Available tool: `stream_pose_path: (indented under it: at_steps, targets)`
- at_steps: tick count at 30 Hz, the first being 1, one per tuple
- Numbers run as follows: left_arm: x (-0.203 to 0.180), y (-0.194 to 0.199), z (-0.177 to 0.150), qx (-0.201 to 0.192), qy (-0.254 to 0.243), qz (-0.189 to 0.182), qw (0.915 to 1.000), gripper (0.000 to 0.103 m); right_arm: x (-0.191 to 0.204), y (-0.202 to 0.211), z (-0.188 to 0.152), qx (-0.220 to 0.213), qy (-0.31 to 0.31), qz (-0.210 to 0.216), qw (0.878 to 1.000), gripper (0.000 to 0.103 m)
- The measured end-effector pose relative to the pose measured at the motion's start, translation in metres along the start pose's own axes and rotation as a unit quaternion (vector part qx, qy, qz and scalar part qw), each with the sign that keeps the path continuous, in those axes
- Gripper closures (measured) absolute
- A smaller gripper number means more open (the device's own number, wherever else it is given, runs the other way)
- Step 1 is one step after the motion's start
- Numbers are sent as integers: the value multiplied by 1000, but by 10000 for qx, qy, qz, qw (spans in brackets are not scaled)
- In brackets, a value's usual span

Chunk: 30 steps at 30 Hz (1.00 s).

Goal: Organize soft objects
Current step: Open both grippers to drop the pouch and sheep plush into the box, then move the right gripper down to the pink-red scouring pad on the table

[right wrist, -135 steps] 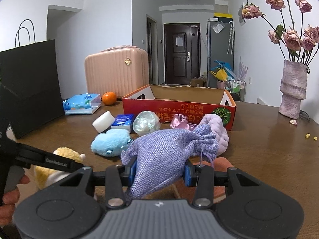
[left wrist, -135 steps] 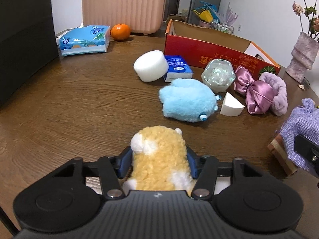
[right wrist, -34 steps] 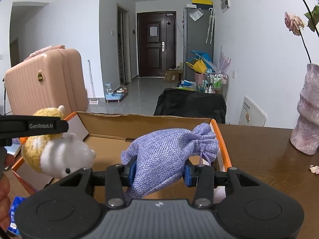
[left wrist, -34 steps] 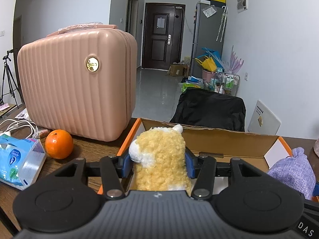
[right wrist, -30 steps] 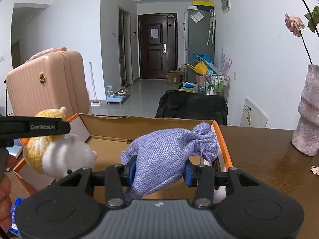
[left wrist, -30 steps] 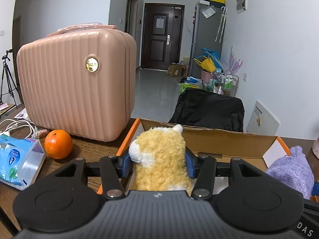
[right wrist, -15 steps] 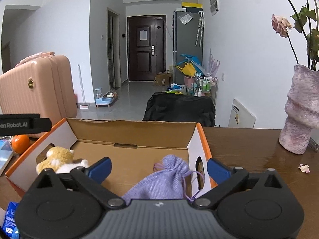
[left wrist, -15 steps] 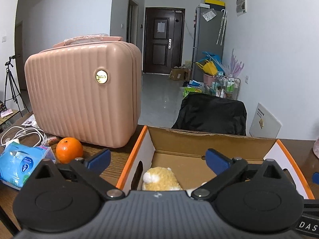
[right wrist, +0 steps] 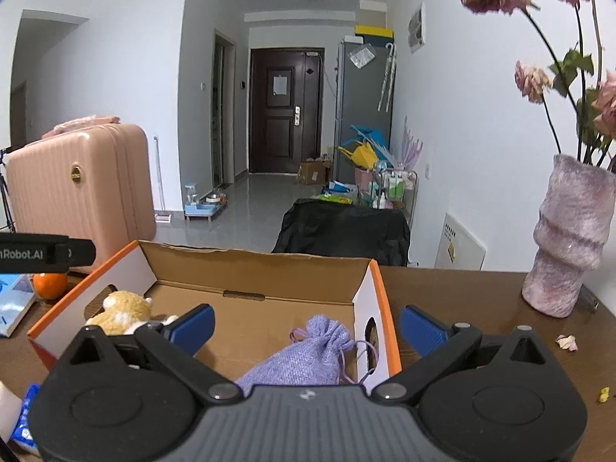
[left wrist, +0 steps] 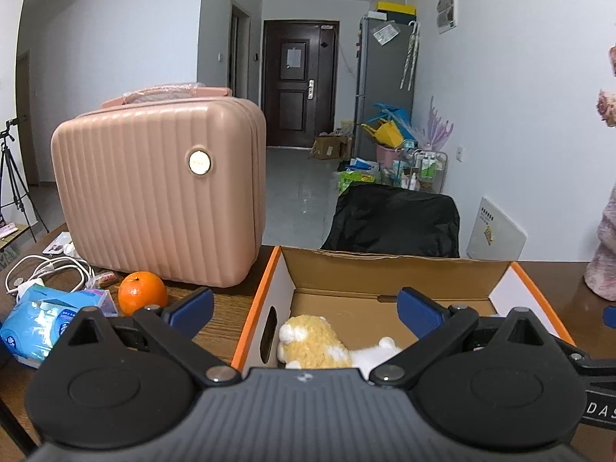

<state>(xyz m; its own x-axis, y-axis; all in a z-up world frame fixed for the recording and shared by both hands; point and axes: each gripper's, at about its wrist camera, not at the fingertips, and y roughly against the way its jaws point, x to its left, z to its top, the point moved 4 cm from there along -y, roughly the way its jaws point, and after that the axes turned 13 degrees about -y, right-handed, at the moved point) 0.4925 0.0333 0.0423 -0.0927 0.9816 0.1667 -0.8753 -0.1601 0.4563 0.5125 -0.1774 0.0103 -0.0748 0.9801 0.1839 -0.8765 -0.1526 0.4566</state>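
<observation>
the box [right wrist: 250, 269] is matt brown cardboard inside, with smooth white end walls. in it lie a fuzzy yellow plush toy [left wrist: 313, 342] and a coarse-woven lilac cloth pouch [right wrist: 304, 360]. the suitcase [left wrist: 161, 188] is ribbed, softly glossy pink plastic, and the table [right wrist: 462, 292] is dark grained wood.

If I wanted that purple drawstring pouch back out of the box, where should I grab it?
Probably from above, across the gathered neck of the purple drawstring pouch: it narrows there and points up, away from the cardboard box wall beside it. Avoid the loose cord.
</observation>
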Motion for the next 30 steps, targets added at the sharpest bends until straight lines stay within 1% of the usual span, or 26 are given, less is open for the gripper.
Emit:
stream_pose_path:
  at_steps: [8,13,22,30]
  targets:
    - [3,31,-9,-173,-57,-163,9997,0,-1,33,-5,-206,182,139,9995,0]
    - [8,48,-21,-168,-58,-198,9996,0,-4,52,-13,-269,246,172,9992,0]
    - [18,80,-43,-215,-25,-280,9994,0,-6,84,-37,-210,331,241,9989,0]
    - [17,105,-61,-266,-137,-342,9990,0,-7,111,-59,-143,403,287,9987,0]
